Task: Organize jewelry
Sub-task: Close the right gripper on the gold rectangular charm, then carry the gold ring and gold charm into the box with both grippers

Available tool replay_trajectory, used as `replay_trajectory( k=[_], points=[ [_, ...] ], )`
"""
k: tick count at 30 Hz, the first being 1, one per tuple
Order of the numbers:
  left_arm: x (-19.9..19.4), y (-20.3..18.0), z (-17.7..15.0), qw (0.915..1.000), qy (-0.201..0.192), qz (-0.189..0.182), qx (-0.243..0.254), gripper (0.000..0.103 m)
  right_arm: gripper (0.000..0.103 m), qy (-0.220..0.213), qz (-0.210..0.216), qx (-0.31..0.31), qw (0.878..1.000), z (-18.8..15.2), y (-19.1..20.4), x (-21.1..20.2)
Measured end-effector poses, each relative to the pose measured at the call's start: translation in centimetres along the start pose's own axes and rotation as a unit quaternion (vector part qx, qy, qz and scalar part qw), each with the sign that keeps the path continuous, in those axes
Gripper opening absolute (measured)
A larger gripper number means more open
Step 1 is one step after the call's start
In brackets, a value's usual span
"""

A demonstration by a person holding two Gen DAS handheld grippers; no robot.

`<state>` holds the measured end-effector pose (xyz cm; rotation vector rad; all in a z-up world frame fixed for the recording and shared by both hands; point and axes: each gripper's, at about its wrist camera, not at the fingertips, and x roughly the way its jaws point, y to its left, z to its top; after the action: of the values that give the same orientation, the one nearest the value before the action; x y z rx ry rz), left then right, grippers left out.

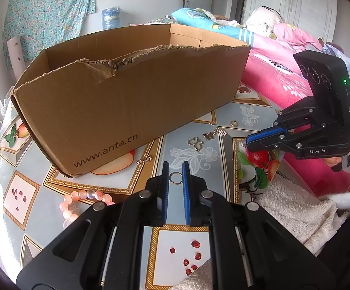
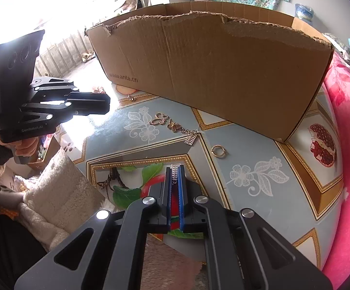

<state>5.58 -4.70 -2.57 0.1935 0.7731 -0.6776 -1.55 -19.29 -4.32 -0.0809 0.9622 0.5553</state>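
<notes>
Left tool narrowly parted around a ring on the worktop. Right tool pinched on a small silver clip. Cardboard box blocking beyond; butterfly charms near it.

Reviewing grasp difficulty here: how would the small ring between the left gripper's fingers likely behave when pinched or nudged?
The ring is a thin metal hoop lying flat on the glossy tablecloth, so it would probably slide rather than roll. It looks light and stiff. The left gripper may struggle to catch so low an edge.
</notes>
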Motion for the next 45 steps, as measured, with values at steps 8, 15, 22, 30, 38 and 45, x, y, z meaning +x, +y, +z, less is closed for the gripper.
replay_trajectory(
  k=[8,15,22,30,38,45],
  points=[
    [-0.4,0.2,0.0,1.0000,-0.005,0.003,-0.005,0.010,0.004,-0.018,-0.010,-0.003,1.000,-0.1,1.1,-0.5],
    [-0.7,0.4,0.0,0.9999,-0.008,0.002,-0.010,0.010,0.005,-0.015,-0.042,0.016,0.999,0.2,1.1,-0.7],
    [-0.6,0.5,-0.1,0.9999,-0.007,0.000,-0.013,0.010,0.010,-0.005,-0.051,0.032,0.998,0.7,1.3,0.7],
    [-0.6,0.9,-0.2,0.9997,-0.009,0.000,-0.021,0.010,0.019,0.009,-0.066,0.027,0.997,1.3,1.9,1.0],
    [-0.7,1.1,-0.2,0.9996,-0.014,0.000,-0.024,0.010,0.005,0.028,-0.070,0.025,0.997,1.9,2.4,1.9],
    [-1.8,1.1,-0.3,0.9994,-0.024,0.000,-0.027,0.010,0.005,0.010,-0.055,0.053,0.997,1.6,1.8,1.2]
  ],
)
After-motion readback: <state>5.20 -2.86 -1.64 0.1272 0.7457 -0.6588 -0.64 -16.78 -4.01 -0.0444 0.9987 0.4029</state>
